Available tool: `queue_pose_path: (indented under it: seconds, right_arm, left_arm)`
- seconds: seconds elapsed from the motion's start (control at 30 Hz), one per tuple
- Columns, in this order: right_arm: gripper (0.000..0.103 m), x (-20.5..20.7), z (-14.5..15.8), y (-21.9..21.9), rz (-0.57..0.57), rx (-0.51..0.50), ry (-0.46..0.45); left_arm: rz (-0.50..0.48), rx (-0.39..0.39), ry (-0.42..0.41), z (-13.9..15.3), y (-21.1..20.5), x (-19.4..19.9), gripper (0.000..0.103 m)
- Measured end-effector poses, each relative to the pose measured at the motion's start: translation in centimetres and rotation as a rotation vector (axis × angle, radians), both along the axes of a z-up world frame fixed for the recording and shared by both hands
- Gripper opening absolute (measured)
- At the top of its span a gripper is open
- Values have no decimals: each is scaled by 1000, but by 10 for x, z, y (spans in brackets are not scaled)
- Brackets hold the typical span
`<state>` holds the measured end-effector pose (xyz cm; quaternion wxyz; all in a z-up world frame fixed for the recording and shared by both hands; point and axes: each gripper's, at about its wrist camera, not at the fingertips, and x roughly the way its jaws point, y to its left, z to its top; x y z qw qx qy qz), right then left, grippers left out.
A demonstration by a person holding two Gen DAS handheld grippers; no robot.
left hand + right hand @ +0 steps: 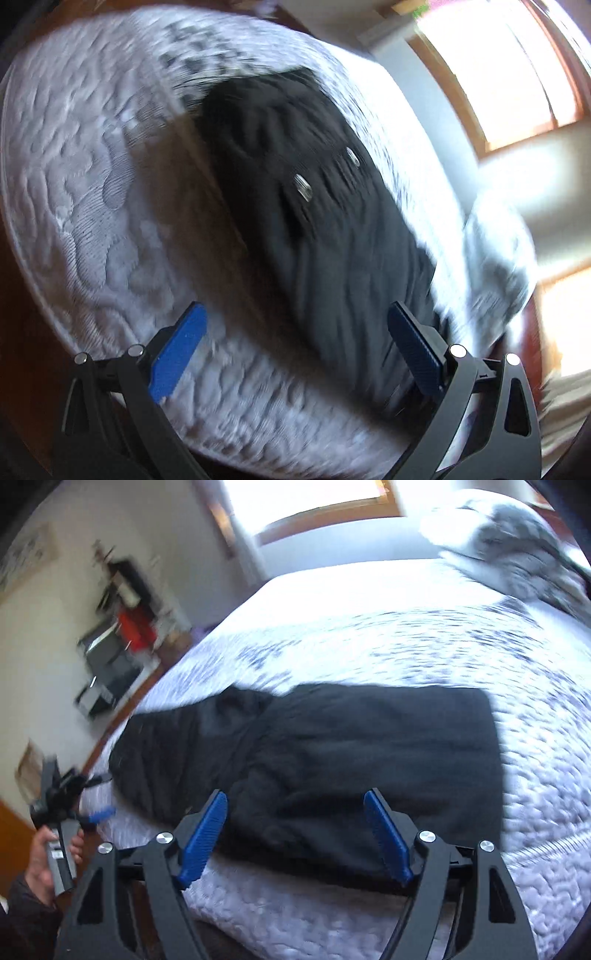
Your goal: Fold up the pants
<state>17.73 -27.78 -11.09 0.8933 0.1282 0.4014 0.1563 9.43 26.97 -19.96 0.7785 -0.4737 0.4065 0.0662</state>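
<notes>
Black pants (314,760) lie flat on a white quilted bed (406,627), stretched left to right in the right wrist view. In the left wrist view the pants (314,229) run away from me, with two pale drawstring tips (303,186) on top. My left gripper (295,317) is open and empty, above the near end of the pants. It also shows in the right wrist view (94,814), held by a hand at the bed's left edge. My right gripper (295,805) is open and empty, just above the pants' near edge.
A grey-and-white pillow (517,542) lies at the head of the bed. A bright window (314,498) is behind the bed. A dark shelf with a red object (125,627) stands by the wall at the left. Wooden floor (14,266) borders the bed.
</notes>
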Motion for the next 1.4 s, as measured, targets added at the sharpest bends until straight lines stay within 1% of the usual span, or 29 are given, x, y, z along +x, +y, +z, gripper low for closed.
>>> queue_pose_path:
  seconds: [0.03,0.13,0.2,0.27,0.33,0.37,0.4,0.5,0.7,0.73,0.77,0.8,0.83,0.87,0.9,0.93,0.97,1.03,1.13,1.27,1.4]
  right_arm:
    - [84,1,-2,-14,-46,1,7]
    - [85,5,-11,-47,-156,15,48]
    - [85,4,-20,-67,-221,54,67]
    - [85,2,-26,-78,-255,71,73]
    - [85,2,-31,-85,-276,70,77]
    - [85,1,-32,-88,-279,71,76]
    - [85,1,-33,-87,-275,71,78]
    - [85,3,-36,-86,-260,57,80]
    - [85,9,-44,-75,-236,37,92]
    - [85,9,-45,-73,-235,31,95]
    - [85,9,-45,-73,-234,27,97]
    - [85,9,-46,-72,-232,23,99]
    - [85,9,-47,-71,-230,19,103]
    - [85,10,-48,-71,-229,17,106]
    - [85,10,-50,-71,-230,15,111]
    - [85,10,-51,-72,-230,14,114]
    - [85,10,-51,-72,-232,11,117]
    - [85,10,-52,-73,-236,7,122]
    - [85,9,-53,-75,-242,9,125]
    - [85,9,-53,-77,-244,5,130]
    - [85,7,-53,-82,-255,11,130]
  left_arm:
    - [45,-77,-24,-8,12,1,98]
    - [129,-236,-69,-27,31,8,98]
    - [151,-304,-115,-33,36,13,98]
    - [163,-361,-182,-38,37,18,98]
    - [173,-385,-190,-43,38,26,98]
    - [188,-383,-168,-47,37,30,98]
    - [196,-383,-164,-48,35,31,98]
    - [200,-407,-219,-50,31,39,98]
    - [230,-470,-238,-55,20,51,96]
    - [232,-469,-231,-56,20,52,91]
    - [232,-465,-216,-57,19,54,84]
    - [233,-462,-195,-59,18,55,60]
    - [242,-466,-158,-64,22,57,46]
    - [255,-479,-144,-69,22,57,44]
    - [262,-496,-150,-73,23,56,43]
    - [260,-499,-153,-69,24,56,40]
    - [256,-495,-155,-68,23,57,38]
    - [245,-477,-171,-65,21,58,24]
    - [237,-445,-179,-57,16,62,17]
    - [234,-428,-197,-42,10,67,14]
    - [202,-369,-242,-15,-4,75,13]
